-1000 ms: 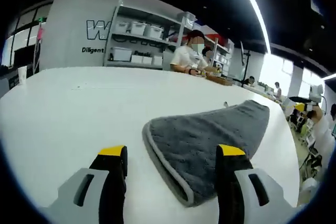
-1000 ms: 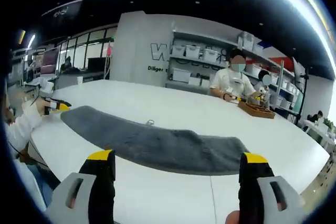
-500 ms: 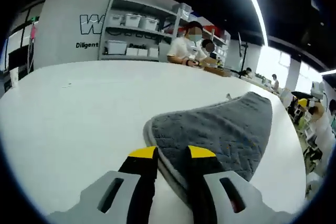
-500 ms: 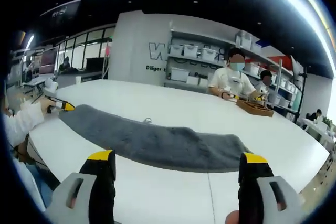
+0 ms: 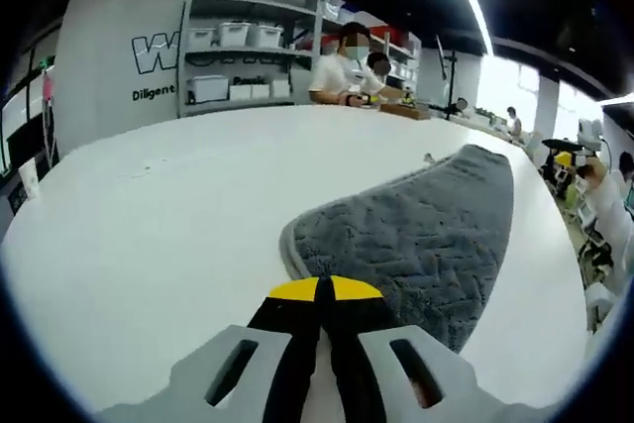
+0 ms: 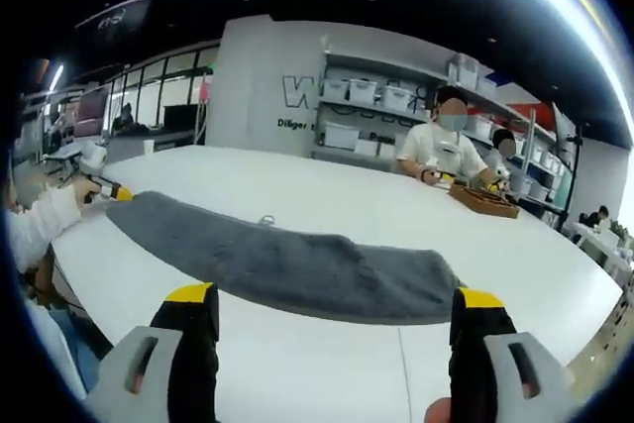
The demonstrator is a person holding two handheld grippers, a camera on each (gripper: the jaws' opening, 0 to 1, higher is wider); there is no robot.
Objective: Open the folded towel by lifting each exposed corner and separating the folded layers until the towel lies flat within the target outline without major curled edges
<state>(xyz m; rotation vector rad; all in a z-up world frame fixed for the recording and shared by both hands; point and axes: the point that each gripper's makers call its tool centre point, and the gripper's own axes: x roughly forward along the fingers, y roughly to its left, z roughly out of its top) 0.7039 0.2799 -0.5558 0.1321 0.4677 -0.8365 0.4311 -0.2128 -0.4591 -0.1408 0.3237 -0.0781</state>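
Across the lower right of the left gripper view, the folded grey towel (image 5: 421, 235) lies on the white table (image 5: 149, 235), its near corner pinched by the left gripper (image 5: 325, 289), seemingly ready to peel a layer. At the bottom of the right gripper view, the right gripper (image 6: 335, 296) hangs spread wide and empty short of the towel's long edge, well apart from it.

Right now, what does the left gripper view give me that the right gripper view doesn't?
Left gripper view alone: the left gripper up close, jaws together at the near edge of the gray towel, apparently pinching it, plus the towel's pale hem and quilted texture.

Right gripper view alone: the right gripper wide open and short of the towel, which lies as a long folded strip, with the left gripper tiny at its far end.

Both: the white table, the shelving and seated people behind.
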